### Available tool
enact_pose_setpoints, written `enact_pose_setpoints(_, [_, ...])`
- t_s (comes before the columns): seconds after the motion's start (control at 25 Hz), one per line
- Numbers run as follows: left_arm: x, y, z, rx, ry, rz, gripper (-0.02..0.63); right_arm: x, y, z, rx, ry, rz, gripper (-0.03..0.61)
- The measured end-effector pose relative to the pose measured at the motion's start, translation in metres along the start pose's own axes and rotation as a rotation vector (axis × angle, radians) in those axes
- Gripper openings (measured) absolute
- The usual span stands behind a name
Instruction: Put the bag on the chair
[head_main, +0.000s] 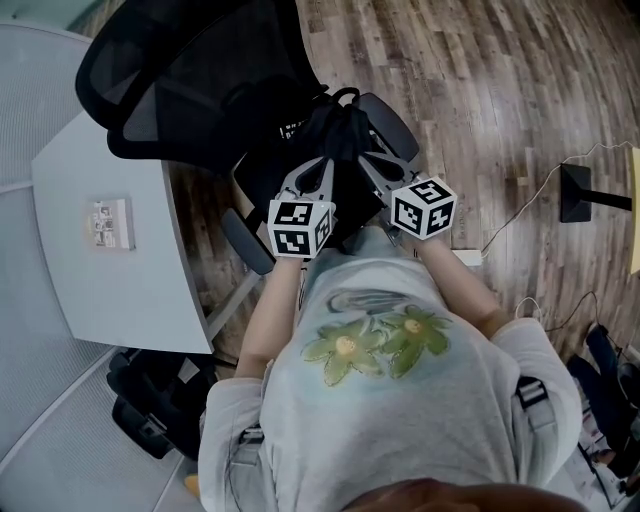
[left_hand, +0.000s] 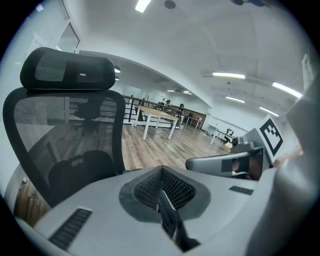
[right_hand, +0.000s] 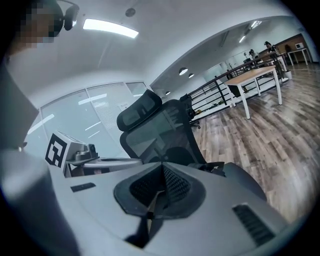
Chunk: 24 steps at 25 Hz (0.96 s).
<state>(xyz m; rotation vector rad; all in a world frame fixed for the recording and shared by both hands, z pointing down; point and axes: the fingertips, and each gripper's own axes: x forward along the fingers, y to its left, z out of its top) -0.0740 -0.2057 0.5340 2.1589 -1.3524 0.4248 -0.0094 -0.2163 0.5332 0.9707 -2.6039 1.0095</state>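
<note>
We hold the limp black bag (head_main: 340, 130) over the chair's (head_main: 190, 70) seat. The left gripper (head_main: 322, 172) and right gripper (head_main: 368, 165) are each clamped tight on one of its thin flat straps (left_hand: 170, 220). The chair's back is curved black mesh. A smooth white table (head_main: 110, 270) stands beside it on the plank floor (head_main: 480, 80).

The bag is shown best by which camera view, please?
The head view: the black bag shows bunched between the left gripper and right gripper. Each gripper view shows only a dark strap in shut jaws.
</note>
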Motion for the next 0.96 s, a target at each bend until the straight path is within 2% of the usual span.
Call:
enact_pose_setpoints(0.16, [-0.009, -0.011, 0.004, -0.050, -0.019, -0.025, 0.017, -0.004, 0.009, 0.000, -0.010, 0.003, 0.018, 0.009])
enact_pose_setpoints(0.56, [-0.015, -0.018, 0.002, -0.067, -0.011, -0.039, 0.017, -0.014, 0.017, 0.002, -0.034, 0.011, 0.024, 0.008])
enact_pose_setpoints(0.96, [-0.017, -0.024, -0.006, -0.047, 0.019, -0.048, 0.015, -0.021, 0.016, -0.001, -0.014, 0.010, 0.012, 0.008])
